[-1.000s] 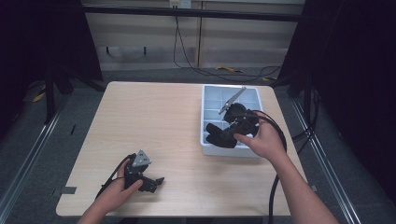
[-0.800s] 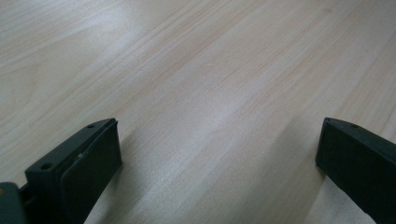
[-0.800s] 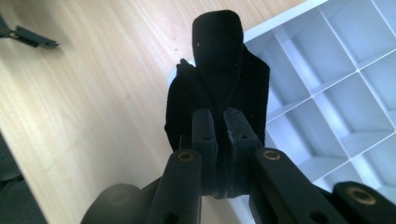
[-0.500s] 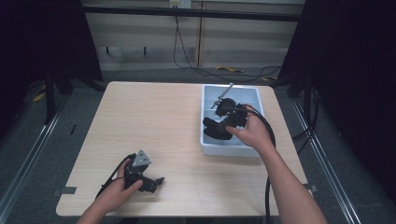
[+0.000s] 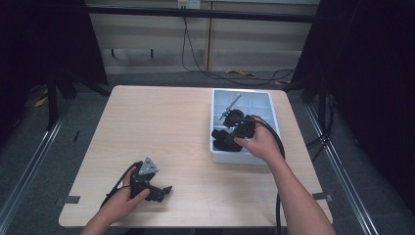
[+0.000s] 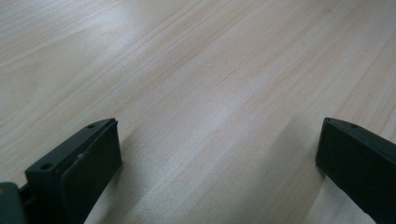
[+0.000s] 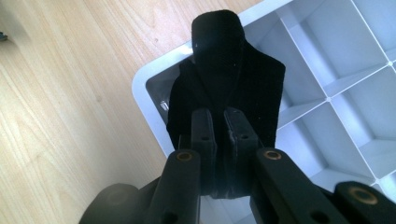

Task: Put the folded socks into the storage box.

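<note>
Cloth point(image 7: 224, 84), black and velvety, is clamped between my right gripper point(image 7: 219, 135) jaws, standing up beyond the tips, its long axis running along the jaw line. It hangs over the near left corner cell of the tray point(image 7: 140, 79), so in my judgement any placing or lifting move runs straight along that axis.

Nearest to me, my left gripper point(image 5: 149, 183) rests on the table point(image 5: 161, 127), jaws wide apart with bare wood between them. It lies well apart from the tray, so my right hand point(image 5: 262, 144) is the nearer one.

The right gripper view resolves the clamp and the white dividers. The high view shows a thin rod-like item point(image 5: 230, 106) in a far cell; I cannot identify it.
</note>
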`<action>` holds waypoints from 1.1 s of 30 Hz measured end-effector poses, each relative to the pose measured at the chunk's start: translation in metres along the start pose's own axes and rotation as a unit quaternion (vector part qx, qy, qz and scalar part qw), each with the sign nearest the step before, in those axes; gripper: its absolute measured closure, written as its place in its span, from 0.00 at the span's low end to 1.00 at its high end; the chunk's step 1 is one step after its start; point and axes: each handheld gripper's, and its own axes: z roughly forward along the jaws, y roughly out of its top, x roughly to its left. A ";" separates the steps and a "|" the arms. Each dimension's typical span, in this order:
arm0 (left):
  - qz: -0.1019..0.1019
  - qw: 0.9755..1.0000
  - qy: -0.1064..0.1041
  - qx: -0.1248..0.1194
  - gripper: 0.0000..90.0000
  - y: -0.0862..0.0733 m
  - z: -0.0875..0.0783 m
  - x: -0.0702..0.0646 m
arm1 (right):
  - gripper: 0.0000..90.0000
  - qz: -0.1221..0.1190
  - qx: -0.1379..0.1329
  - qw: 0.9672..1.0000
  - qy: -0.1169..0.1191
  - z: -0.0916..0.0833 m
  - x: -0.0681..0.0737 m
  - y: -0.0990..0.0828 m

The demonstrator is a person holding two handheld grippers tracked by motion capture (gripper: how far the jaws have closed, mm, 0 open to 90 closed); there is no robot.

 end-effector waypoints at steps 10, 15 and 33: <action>0.000 1.000 0.000 0.001 0.00 0.000 0.000 0.000 | 0.83 0.013 -0.008 1.000 0.002 -0.002 0.002 -0.003; 0.000 1.000 0.000 0.000 0.00 0.000 0.000 0.000 | 0.79 0.019 -0.006 1.000 0.007 -0.008 0.001 -0.003; -0.001 1.000 0.000 0.001 0.00 0.000 0.000 0.000 | 1.00 0.067 -0.003 0.998 0.006 -0.031 -0.018 0.000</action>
